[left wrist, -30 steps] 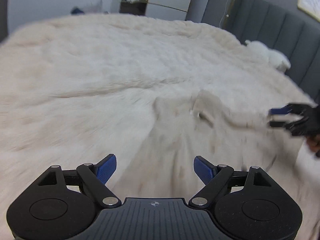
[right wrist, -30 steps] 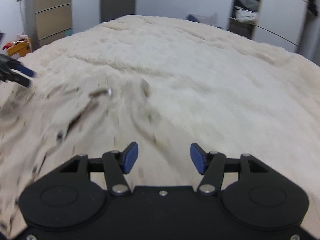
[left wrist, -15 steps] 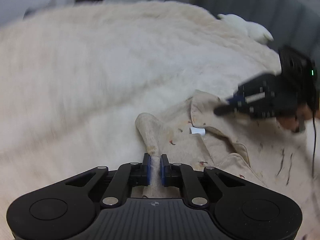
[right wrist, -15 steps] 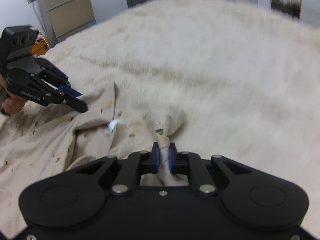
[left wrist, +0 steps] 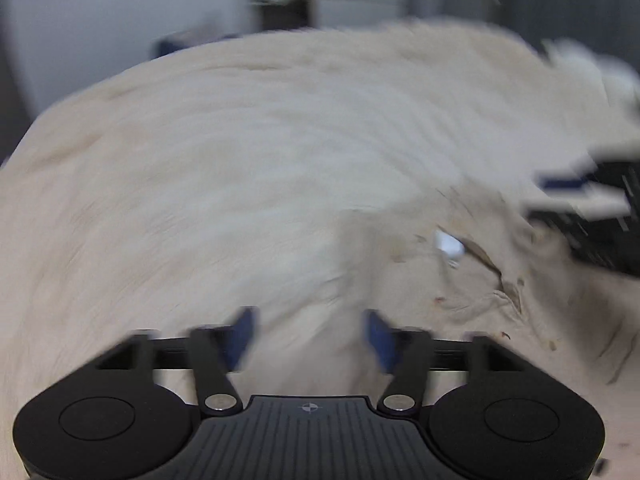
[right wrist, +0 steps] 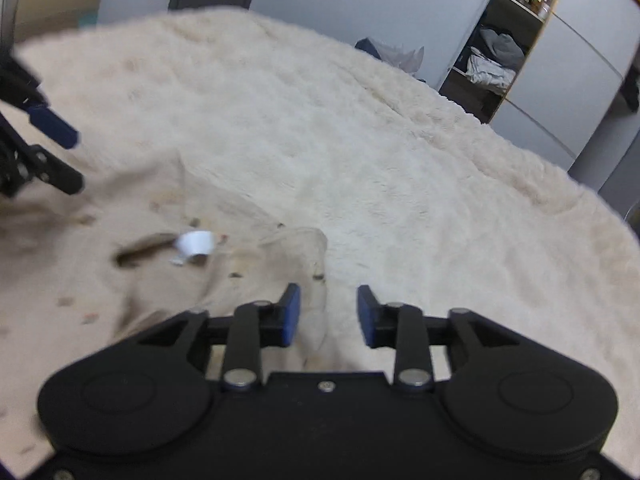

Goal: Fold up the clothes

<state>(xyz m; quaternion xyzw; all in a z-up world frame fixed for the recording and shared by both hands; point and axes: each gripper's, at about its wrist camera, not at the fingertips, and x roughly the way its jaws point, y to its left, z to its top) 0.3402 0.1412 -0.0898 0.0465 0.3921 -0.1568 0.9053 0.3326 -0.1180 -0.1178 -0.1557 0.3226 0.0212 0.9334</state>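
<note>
Tan shirt (right wrist: 120, 280) with small dark specks lying rumpled on fluffy cream bed (right wrist: 360, 140), white tag (right wrist: 195, 243) too blurry to read, left gripper (left wrist: 308, 338) and right gripper (right wrist: 327, 314) fingers opening, nothing pinched

A fluffy cream blanket (right wrist: 400, 168) covers the bed; open wardrobe shelves (right wrist: 492, 60) stand behind.
</note>
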